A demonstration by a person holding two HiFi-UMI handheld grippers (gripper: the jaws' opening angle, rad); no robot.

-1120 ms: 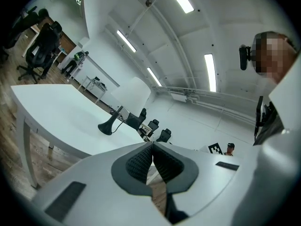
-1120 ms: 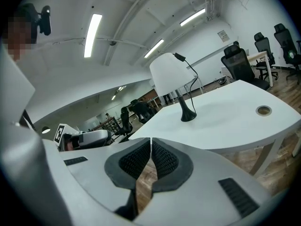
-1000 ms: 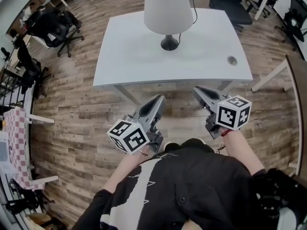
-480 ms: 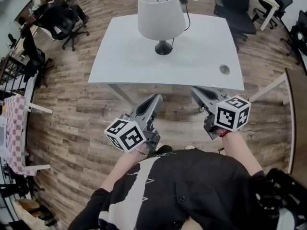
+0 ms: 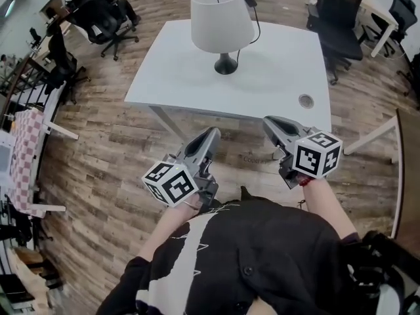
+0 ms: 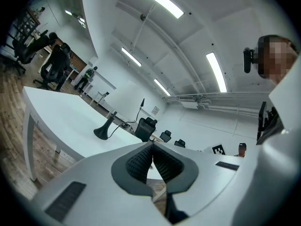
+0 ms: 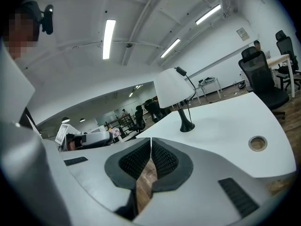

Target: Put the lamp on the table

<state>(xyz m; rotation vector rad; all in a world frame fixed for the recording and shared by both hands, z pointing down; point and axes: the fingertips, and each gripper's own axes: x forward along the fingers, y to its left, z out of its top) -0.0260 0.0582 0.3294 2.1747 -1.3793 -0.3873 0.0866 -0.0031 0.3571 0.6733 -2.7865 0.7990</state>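
The lamp (image 5: 221,18) is seen standing upright on the white table (image 5: 275,64), towards the far side, its black base planted on the top and its cord (image 5: 257,18) trailed off the back edge. By the look of it, the placing is judged done: nothing is left to be carried, and nothing appears to need straightening.

The left gripper (image 5: 211,136) is held low in front of the person, short of the table's near edge, jaws pressed together with nothing between the ribbed pads. The right gripper (image 5: 270,122) is held the same way: pads closed on each other, only floorboards seen past them, nothing gripped. Both are well apart from the lamp.

Now the count. One lamp. One table under it. One round cable grommet (image 5: 306,100) set into the tabletop on the right. Two grippers, both empty. Black office chairs (image 5: 105,21) are ringed around the room's edges, at least three, though the far-left cluster cannot be separated cleanly.
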